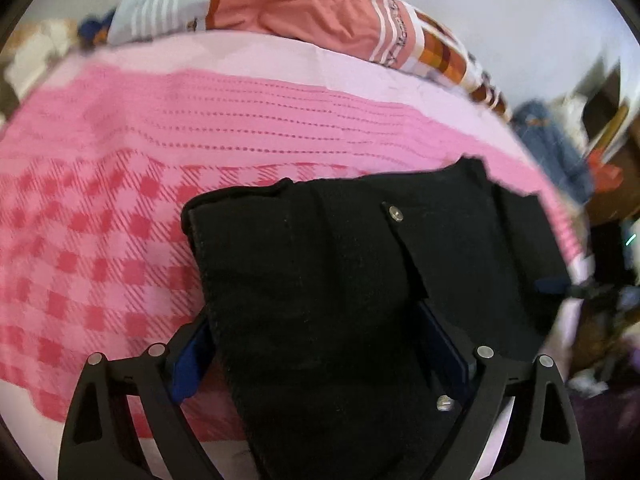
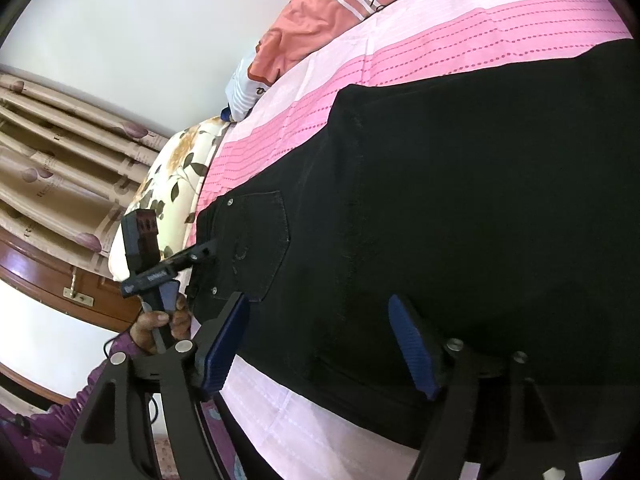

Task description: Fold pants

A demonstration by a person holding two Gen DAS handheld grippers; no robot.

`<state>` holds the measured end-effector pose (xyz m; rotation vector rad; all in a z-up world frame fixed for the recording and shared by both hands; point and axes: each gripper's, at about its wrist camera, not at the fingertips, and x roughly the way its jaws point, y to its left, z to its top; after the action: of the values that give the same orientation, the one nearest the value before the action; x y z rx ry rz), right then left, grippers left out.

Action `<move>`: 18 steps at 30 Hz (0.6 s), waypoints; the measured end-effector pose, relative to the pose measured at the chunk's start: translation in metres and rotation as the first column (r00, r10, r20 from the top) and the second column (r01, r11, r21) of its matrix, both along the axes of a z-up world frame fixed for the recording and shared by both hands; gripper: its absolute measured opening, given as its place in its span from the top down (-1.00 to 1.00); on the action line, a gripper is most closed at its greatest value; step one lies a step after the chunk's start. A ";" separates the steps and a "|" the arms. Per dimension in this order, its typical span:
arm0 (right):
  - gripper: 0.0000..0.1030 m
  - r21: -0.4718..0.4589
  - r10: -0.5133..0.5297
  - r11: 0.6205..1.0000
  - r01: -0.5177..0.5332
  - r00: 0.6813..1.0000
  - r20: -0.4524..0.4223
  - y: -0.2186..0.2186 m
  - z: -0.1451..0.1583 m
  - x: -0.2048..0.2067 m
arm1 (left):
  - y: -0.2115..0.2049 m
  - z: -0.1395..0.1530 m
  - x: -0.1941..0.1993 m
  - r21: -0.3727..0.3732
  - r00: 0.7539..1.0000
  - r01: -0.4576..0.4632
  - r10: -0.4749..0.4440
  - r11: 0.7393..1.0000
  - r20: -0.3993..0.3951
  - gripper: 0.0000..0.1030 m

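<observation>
A bed under a pink checked bedspread (image 1: pixel 120 208) carries black pants (image 2: pixel 460 200), folded over, back pocket and rivets showing. The left gripper (image 1: pixel 320 344) straddles the cloth with jaws spread, unclenched; the right gripper (image 2: pixel 316 344) hovers above the pants' edge, jaws released.

Bed (image 1: pixel 100 240): covered by a pink sheet, checked in part, striped and dotted elsewhere. Black pants (image 1: pixel 340 260) lay on it near one edge. Orange pillow (image 1: pixel 304 12) and floral pillow (image 2: pixel 168 184) lay along the far edge.
</observation>
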<state>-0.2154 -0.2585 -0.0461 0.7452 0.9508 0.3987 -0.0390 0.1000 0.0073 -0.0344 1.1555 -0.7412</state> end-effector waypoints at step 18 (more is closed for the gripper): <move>-0.55 0.002 -0.001 1.000 0.001 1.000 0.009 0.005 0.001 0.001 | -0.037 0.020 -0.043 0.352 0.937 -0.019 -0.106 0.936 0.332 -0.08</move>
<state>-0.2143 -0.2538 -0.0447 0.7449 0.9415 0.4016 -0.0825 0.0631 0.0271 0.4111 0.9352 -0.5426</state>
